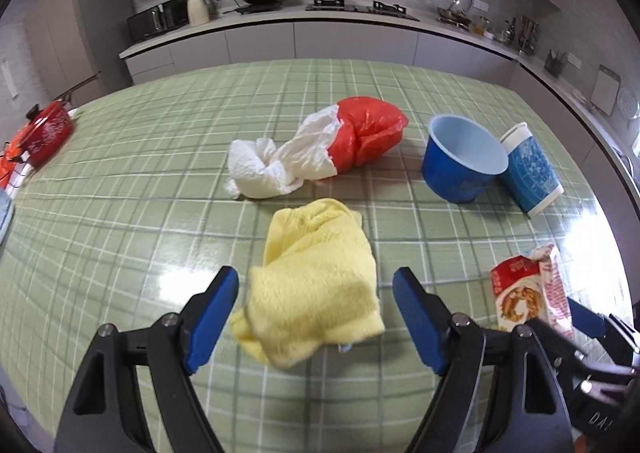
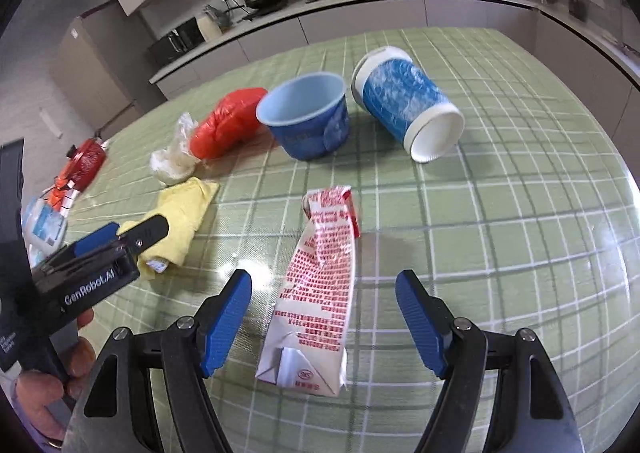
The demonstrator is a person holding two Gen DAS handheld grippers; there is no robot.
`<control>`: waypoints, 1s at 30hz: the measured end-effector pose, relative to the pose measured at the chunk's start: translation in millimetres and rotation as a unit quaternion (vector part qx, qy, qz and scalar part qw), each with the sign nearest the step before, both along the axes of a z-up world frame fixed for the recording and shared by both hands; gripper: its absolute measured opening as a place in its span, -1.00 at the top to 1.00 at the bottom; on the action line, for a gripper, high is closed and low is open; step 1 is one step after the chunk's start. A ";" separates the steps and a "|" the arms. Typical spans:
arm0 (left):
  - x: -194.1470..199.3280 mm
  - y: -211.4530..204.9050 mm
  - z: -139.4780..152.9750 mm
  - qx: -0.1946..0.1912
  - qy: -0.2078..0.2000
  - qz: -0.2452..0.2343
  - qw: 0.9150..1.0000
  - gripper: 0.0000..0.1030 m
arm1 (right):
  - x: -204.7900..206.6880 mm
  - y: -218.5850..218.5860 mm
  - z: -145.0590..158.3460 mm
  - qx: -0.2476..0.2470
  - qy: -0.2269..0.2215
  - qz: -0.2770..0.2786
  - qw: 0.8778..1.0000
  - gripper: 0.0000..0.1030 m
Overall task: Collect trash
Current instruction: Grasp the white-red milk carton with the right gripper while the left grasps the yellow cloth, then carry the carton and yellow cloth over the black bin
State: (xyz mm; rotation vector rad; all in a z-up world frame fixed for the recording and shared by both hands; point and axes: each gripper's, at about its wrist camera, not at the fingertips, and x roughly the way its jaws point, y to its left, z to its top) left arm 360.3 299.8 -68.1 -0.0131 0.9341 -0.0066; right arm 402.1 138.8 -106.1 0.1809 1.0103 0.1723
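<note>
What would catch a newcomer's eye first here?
The red plastic bag stuffed with white paper at the middle of the green checked table. Nearer, a crumpled yellow cloth lies between the open left hand-held gripper fingers, and a flattened carton between the right hand-held gripper fingers.

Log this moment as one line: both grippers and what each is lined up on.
left gripper: open, yellow cloth between jaws | right gripper: open, flattened carton between jaws | nothing held

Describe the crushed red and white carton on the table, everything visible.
The carton is a flattened white paper drink box printed with red text, creased and crumpled, its folded base nearest the camera. It lies flat on the green checked tablecloth, between the open fingers of the right gripper, which do not touch it.
</note>
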 end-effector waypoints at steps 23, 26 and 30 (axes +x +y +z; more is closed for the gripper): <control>6.2 6.0 -18.6 -0.017 0.029 -0.024 0.999 -0.56 | 10.9 8.0 -15.8 -0.009 0.006 -0.022 1.000 0.30; 5.7 4.1 -21.0 -0.023 0.033 -0.026 0.999 -0.37 | 10.2 5.1 -15.2 -0.011 0.003 -0.024 1.000 0.30; 0.3 1.4 -22.0 -0.023 0.030 -0.028 0.999 -0.17 | 9.0 -2.7 -12.9 -0.008 0.000 -0.030 1.000 0.30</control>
